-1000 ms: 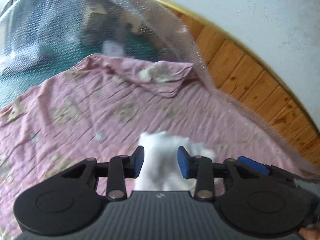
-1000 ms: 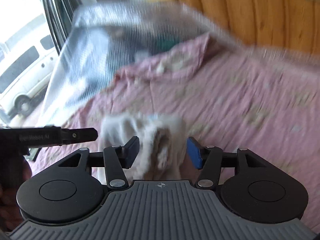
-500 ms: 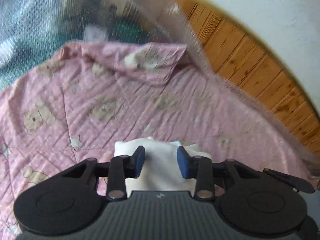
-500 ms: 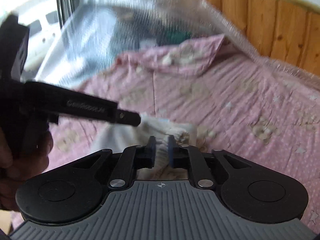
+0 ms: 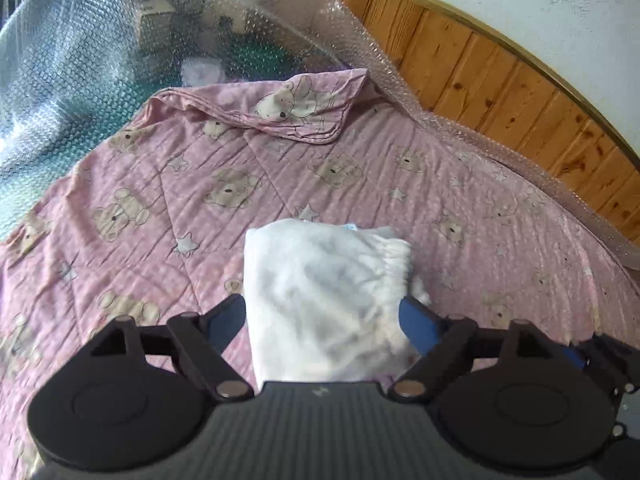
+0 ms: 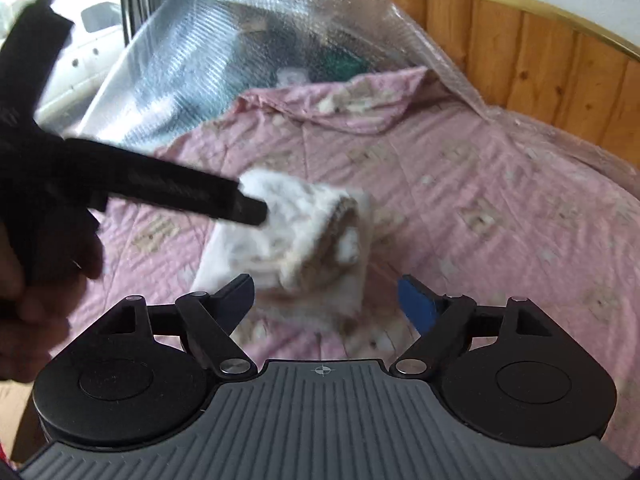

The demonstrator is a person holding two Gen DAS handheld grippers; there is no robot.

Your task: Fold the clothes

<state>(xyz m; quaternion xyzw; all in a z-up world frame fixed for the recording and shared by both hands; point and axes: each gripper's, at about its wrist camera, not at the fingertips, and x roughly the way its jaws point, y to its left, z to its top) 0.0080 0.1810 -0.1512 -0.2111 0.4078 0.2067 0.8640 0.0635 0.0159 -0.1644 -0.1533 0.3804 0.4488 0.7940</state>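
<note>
A white garment (image 5: 324, 288), folded into a small bundle with a gathered elastic edge on its right, lies on the pink bear-print quilt (image 5: 168, 200). My left gripper (image 5: 322, 320) is open wide, with a finger on either side of the bundle's near end. In the right wrist view the same garment (image 6: 304, 236) looks blurred, with a beige inner fold showing. My right gripper (image 6: 328, 296) is open just short of it and holds nothing. The left gripper's black body (image 6: 160, 184) reaches in from the left, its tip at the bundle's far corner, held by a hand (image 6: 40, 272).
Bubble wrap (image 5: 100, 40) covers items at the head of the bed, and the quilt's far corner (image 5: 304, 108) is folded over. A wooden headboard (image 5: 500, 80) with a gold rim runs along the right. A window (image 6: 80, 32) with a white van outside lies far left.
My right gripper, shut half a second ago, has opened and pulled back from the garment. My left gripper has opened wider. The bundle now rests on the quilt.
</note>
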